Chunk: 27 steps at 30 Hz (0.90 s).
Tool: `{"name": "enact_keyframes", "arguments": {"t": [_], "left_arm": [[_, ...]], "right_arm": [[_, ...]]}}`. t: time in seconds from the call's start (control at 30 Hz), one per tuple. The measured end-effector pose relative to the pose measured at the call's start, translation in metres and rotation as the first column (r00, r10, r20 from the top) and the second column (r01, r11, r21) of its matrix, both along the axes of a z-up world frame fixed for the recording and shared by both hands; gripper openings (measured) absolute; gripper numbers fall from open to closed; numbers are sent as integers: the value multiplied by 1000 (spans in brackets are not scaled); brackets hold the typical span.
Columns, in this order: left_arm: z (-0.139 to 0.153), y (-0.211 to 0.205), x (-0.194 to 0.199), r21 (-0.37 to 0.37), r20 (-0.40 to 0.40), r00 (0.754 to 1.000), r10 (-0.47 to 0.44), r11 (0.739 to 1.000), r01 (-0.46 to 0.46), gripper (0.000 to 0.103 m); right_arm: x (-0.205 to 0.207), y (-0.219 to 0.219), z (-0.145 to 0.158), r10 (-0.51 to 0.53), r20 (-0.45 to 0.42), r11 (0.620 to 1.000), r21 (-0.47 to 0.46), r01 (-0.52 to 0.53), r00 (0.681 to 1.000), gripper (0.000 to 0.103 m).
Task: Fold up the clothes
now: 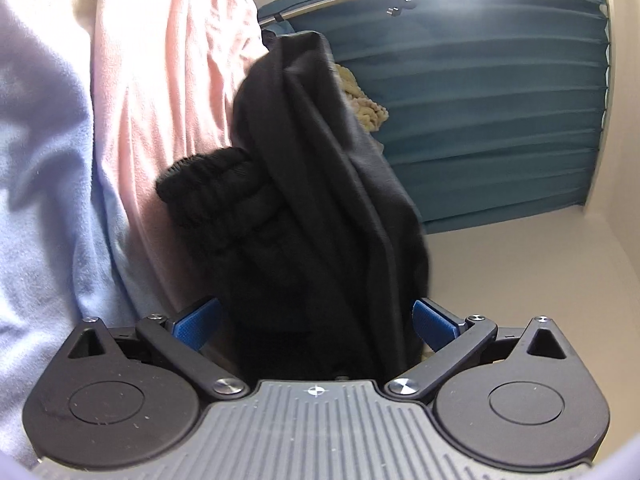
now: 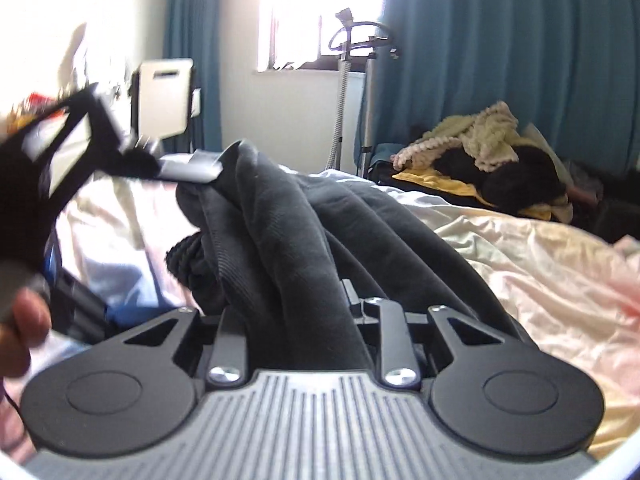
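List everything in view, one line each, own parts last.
dark garment: one, charcoal, on the bed between both grippers
bedding: one, pale pink and white, under the garment
curtains: teal, by the window
clothes pile: one, cream, black, yellow, far right
garment steamer: one, grey, by the window
left gripper: open, fabric between its blue pads
right gripper: closed on the garment
hand: one, left edge

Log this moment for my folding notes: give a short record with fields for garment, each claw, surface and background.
garment: dark garment, bunched in folds, ribbed cuff showing
left claw: left claw wide open, blue pads either side of the garment, not pressing
right claw: right claw closed on the garment
surface: pale bedding
background: teal curtain; clothes pile
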<state>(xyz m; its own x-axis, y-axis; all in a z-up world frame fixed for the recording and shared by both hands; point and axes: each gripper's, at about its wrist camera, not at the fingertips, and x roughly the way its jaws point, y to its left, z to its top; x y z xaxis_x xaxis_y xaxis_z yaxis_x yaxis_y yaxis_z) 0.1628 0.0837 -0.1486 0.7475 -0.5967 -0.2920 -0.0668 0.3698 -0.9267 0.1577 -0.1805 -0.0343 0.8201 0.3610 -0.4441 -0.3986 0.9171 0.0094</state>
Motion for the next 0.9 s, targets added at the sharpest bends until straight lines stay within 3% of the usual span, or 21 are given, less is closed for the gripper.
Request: {"name": "enact_keyframes", "arguments": {"t": [0.07,0.17,0.3,0.43,0.5,0.57,0.63,0.7,0.8,0.87,0.9], "left_arm": [[1,-6,9,5,47,999,14,1000,-15,103],[-8,-8,26,-11,45,999,26,1000,-26,103],[-17,-4,34,-30,79,992,93,995,-91,103],[-19,-4,38,5,140,986,95,995,-97,103],[-5,-11,39,38,124,988,86,995,-91,103],[-8,-8,45,60,93,993,75,995,-81,103],[-7,-4,50,89,58,996,64,994,-69,103],[-5,-7,48,138,33,998,58,988,-62,103],[-10,-4,50,174,-6,998,62,983,-60,103],[-15,-1,53,194,-38,997,64,980,-56,103],[-17,0,56,213,-66,996,65,976,-49,96]], "right_arm": [[5,-5,4,-16,-15,999,48,16,1000,26],[2,-4,4,-14,-26,998,65,16,1000,26],[0,2,0,0,-43,998,55,2,999,26],[-3,7,-1,17,-44,1000,21,-16,999,27],[-6,15,-7,67,-66,997,-40,-70,996,27],[-16,34,-15,124,-69,974,-182,-135,990,27],[-29,62,-27,188,-55,897,-396,-194,981,29],[-37,81,-40,229,-54,824,-521,-223,972,30],[-47,89,-50,290,-32,768,-588,-253,956,30],[-48,83,-44,293,-38,794,-547,-266,955,31],[-49,77,-38,287,-47,822,-501,-271,957,33]]}}
